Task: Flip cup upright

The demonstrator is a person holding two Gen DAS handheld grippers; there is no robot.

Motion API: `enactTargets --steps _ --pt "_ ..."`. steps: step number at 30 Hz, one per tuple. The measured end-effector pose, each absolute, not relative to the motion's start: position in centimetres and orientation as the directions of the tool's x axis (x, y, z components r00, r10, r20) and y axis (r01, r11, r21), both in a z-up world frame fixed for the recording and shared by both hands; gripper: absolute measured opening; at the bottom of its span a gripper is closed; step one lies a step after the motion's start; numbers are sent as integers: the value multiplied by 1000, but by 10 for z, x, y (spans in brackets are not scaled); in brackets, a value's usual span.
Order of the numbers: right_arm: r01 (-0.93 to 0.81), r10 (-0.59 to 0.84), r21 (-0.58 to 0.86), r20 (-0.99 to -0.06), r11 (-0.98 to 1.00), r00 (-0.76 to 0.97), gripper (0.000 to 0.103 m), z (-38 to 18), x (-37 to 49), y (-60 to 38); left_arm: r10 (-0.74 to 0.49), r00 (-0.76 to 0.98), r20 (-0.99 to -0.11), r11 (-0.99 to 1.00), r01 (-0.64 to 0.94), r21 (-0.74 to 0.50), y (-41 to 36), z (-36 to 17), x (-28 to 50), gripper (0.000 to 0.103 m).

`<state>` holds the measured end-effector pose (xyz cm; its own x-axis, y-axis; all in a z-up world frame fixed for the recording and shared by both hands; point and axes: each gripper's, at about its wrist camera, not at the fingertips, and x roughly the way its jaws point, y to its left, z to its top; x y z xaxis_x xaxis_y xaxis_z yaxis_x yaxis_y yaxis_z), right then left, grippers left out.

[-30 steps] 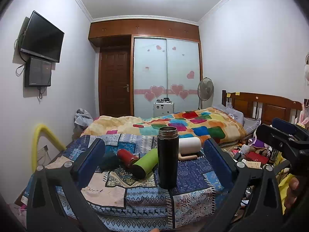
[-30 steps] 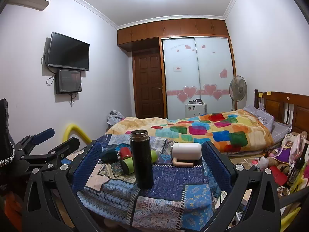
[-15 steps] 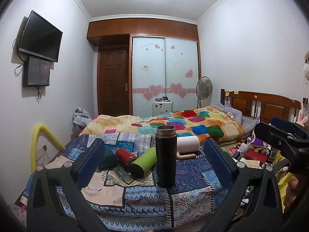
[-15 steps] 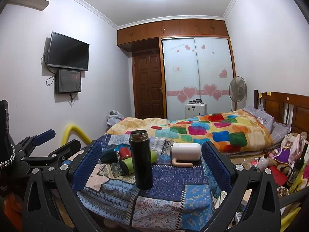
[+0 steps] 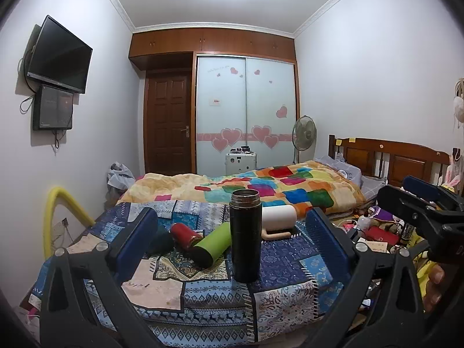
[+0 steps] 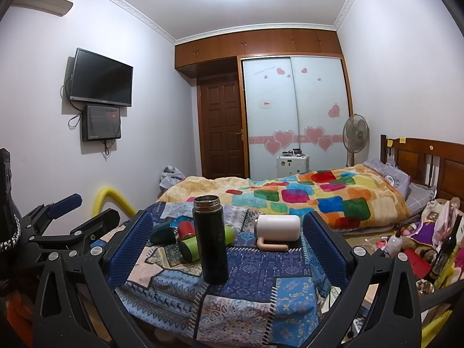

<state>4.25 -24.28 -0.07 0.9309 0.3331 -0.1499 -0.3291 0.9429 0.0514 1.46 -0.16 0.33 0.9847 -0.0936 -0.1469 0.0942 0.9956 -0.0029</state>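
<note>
A tall black flask (image 5: 245, 235) (image 6: 210, 239) stands upright on a patchwork-covered table (image 5: 293, 264) (image 6: 255, 264). Behind it lie a green cup (image 5: 213, 245) (image 6: 190, 248), a red cup (image 5: 184, 233) (image 6: 185, 229), a dark green cup (image 5: 159, 242) (image 6: 163, 232) and a white mug with a beige handle (image 5: 278, 220) (image 6: 278, 227), all on their sides. My left gripper (image 5: 232, 242) is open and empty, held back from the table. My right gripper (image 6: 226, 246) is open and empty too. Each gripper shows at the edge of the other's view.
A bed with a colourful blanket (image 5: 275, 185) stands behind the table. A yellow foam-padded bar (image 5: 58, 206) is on the left. Clutter lies on the floor at right (image 6: 420, 240). A fan (image 6: 355, 134) and wardrobe stand at the back.
Both grippers have stayed open. The left view has drifted slightly; the cups have not moved.
</note>
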Motion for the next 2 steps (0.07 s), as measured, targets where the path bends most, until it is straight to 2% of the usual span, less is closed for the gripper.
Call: enactTargets --steps 2 --pt "-329 333 50 -150 943 931 103 -1 43 -243 -93 985 -147 996 93 -3 -1 3 15 103"
